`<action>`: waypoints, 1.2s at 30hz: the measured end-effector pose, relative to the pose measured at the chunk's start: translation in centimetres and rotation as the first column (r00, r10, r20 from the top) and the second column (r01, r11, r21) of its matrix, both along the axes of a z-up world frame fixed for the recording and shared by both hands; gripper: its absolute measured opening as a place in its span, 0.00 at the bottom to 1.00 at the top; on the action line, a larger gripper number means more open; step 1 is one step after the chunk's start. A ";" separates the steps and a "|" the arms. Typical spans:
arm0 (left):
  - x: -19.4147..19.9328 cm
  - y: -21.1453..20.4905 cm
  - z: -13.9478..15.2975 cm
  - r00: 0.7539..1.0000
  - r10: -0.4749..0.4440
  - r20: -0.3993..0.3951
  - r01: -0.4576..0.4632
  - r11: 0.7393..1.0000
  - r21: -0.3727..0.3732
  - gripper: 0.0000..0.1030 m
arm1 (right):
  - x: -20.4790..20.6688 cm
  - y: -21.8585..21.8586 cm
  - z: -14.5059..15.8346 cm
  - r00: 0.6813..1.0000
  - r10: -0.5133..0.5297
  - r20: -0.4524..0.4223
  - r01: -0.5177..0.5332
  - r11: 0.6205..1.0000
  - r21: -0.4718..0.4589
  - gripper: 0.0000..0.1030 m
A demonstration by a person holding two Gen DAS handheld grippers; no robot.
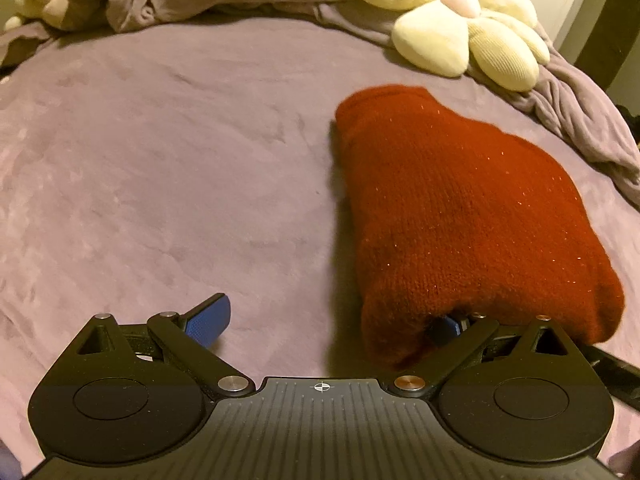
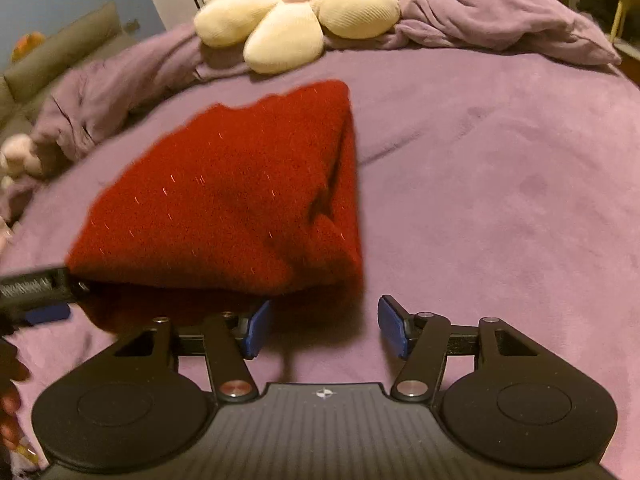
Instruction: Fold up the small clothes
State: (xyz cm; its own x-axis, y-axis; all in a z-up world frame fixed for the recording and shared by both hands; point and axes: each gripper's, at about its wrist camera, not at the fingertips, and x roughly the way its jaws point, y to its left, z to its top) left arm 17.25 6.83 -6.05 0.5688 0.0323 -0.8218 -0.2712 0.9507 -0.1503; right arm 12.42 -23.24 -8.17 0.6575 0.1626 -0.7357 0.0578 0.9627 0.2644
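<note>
A folded, nubby red knit garment (image 1: 460, 216) lies on plush purple bedding (image 1: 160, 160), its near edge draped over one pad each of the wide-open left gripper (image 1: 324, 320) and seemingly open right gripper (image 2: 324, 328).

The sweater (image 1: 460, 216) at 3 o'clock in the left view is a deep rusty red knit with tiny glittery flecks all over. The blanket (image 1: 160, 160) under it is plain dusty purple, kinda mauve. Up at 12 o'clock in the right view, the flower pillow (image 2: 304, 12) has cream ribbed petals and a pale pink centre. Both grippers are black with blue textured pads (image 1: 208, 320).
</note>
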 end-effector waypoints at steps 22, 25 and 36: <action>3.3 0.6 4.1 0.998 -0.001 0.056 -0.002 0.999 0.045 0.99 | 2.3 5.2 4.6 0.980 0.110 0.168 -0.085 0.985 -0.151 0.30; 4.5 -0.7 2.1 0.999 -0.037 0.016 0.034 0.990 0.136 1.00 | 3.5 5.2 1.7 0.991 0.118 0.058 -0.103 0.972 -0.209 0.28; -1.4 -0.4 2.0 0.999 -0.030 0.036 0.023 0.984 0.175 1.00 | 0.0 5.1 1.2 0.983 0.155 -0.099 -0.174 0.954 -0.242 0.67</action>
State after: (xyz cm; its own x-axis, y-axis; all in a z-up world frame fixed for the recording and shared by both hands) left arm 15.85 6.41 -4.05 0.6022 0.1580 -0.7826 -0.2427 0.9701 0.0091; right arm 12.46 -18.11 -7.00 0.5763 0.0688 -0.8144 -0.0960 0.9952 0.0161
